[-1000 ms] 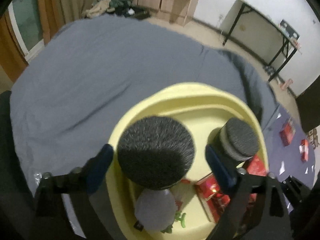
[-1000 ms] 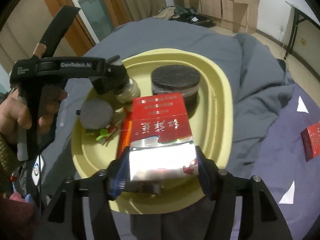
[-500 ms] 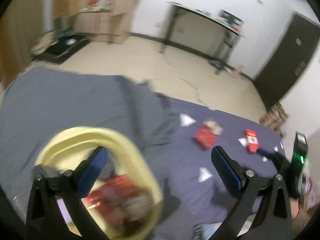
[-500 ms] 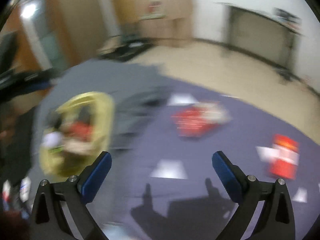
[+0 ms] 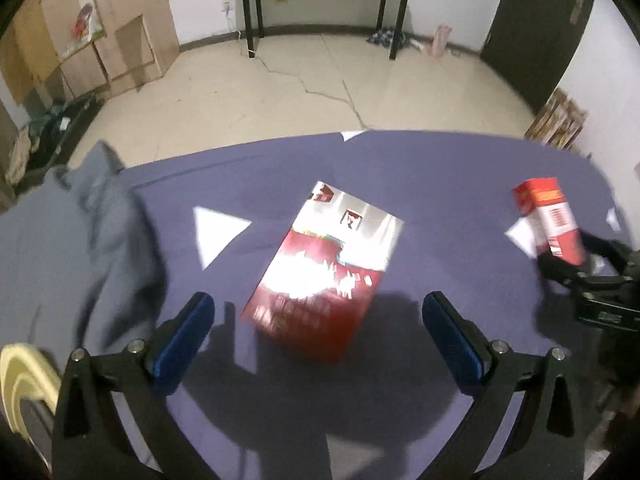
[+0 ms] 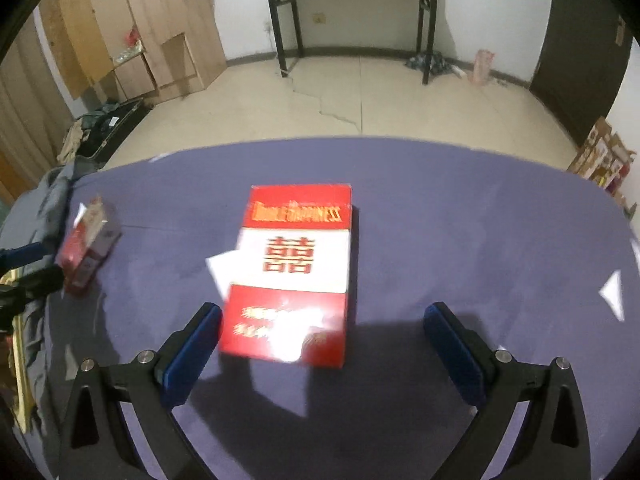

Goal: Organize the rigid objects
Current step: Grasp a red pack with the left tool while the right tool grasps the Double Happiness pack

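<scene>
My left gripper (image 5: 320,332) is open and empty, just short of a red and silver pack (image 5: 324,268) that lies flat on the purple cloth (image 5: 440,184). My right gripper (image 6: 322,340) is open and empty, its jaws wide on either side of the near end of a red and white Double Happiness box (image 6: 292,276). That box also shows at the right of the left wrist view (image 5: 550,218), next to the right gripper. The red and silver pack shows at the left of the right wrist view (image 6: 86,250).
The yellow tray's rim (image 5: 22,380) shows at the lower left. A grey blanket (image 5: 68,232) is bunched to the left. White paper scraps (image 5: 216,232) lie on the cloth. A black table (image 6: 348,8) and cardboard boxes (image 6: 132,40) stand beyond on the floor.
Both grippers let go of their objects over the yellow tray, opened, and swung right over the purple cloth. Each now faces a red pack lying there.
</scene>
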Demonstrator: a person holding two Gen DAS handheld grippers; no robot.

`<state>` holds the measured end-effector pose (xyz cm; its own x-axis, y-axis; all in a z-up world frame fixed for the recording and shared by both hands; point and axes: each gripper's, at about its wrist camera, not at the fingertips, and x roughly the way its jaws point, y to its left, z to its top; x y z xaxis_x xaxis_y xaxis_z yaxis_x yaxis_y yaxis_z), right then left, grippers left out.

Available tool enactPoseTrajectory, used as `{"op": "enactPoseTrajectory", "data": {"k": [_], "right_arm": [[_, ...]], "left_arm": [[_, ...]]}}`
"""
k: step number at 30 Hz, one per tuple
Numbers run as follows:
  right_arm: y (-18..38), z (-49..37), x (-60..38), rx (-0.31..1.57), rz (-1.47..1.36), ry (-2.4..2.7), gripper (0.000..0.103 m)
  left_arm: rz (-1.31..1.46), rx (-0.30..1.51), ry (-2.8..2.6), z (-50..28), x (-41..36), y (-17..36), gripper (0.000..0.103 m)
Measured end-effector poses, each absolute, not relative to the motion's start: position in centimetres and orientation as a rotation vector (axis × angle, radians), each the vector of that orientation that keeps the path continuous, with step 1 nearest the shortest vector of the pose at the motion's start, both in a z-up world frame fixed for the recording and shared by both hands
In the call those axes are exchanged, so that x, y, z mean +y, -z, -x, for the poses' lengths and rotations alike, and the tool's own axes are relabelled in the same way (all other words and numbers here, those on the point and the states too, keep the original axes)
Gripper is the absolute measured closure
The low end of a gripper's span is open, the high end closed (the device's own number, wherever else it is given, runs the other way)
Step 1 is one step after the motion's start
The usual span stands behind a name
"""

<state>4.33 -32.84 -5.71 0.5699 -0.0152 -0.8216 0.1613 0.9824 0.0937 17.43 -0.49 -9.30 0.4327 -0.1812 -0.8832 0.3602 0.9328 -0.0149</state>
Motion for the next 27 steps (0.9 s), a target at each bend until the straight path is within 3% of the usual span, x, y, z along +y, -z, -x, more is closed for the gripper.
{"op": "enactPoseTrajectory", "data": {"k": [2, 3, 5, 7, 11, 19, 22, 27], "right_arm": [[6.0, -4.6, -33.0, 0.936, -0.139, 0.108, 0.001], [6.0, -4.8, -32.7, 0.915, -0.115, 0.104, 0.004], [6.0, -4.8, -32.1, 0.887, -0.080, 0.102, 0.033], [6.3, -4.4, -31.4, 0.869, -0.068, 0.081, 0.047], [5.5, -3.3, -30.5, 0.875, -0.116, 0.006, 0.048], [-2.4, -0.5, -20.7, 0.828, -0.085, -0.333, 0.048], [-4.1, 0.4, -14.6, 0.845, -0.058, -0.464, 0.048], [-3.8, 0.1, -2.7, 0.905, 0.104, -0.625, 0.047]], "left_arm": [[-0.201, 1.069, 0.329, -18.3, -1.5, 10.2, 0.004], [-0.200, 1.059, 0.325, -18.4, -1.8, 10.3, 0.034], [-0.179, 1.038, 0.310, -18.2, -2.1, 10.1, 0.039], [-0.148, 1.041, 0.342, -17.3, -2.1, 9.6, 0.042], [-0.091, 0.950, 0.314, -13.6, 0.2, 5.4, 0.044], [0.097, 0.859, 0.094, -3.2, 17.6, -5.2, 0.044], [0.118, 0.853, -0.015, 0.4, 24.5, -5.9, 0.044], [0.130, 0.954, -0.104, 4.7, 31.3, -2.2, 0.045]]}}
